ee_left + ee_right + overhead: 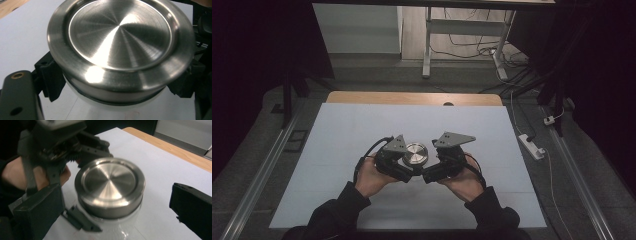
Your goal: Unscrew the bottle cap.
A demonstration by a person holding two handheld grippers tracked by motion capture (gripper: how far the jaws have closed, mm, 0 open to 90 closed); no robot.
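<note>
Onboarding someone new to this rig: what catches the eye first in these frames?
The brushed steel lid on a clear jar, bright at the middle of the white table, between both hands. The left gripper is clamped on the jar just under the lid's rim, its black pads pressing both sides. The right gripper sits close by with jaws open, wide of the lid and not touching it.
</note>
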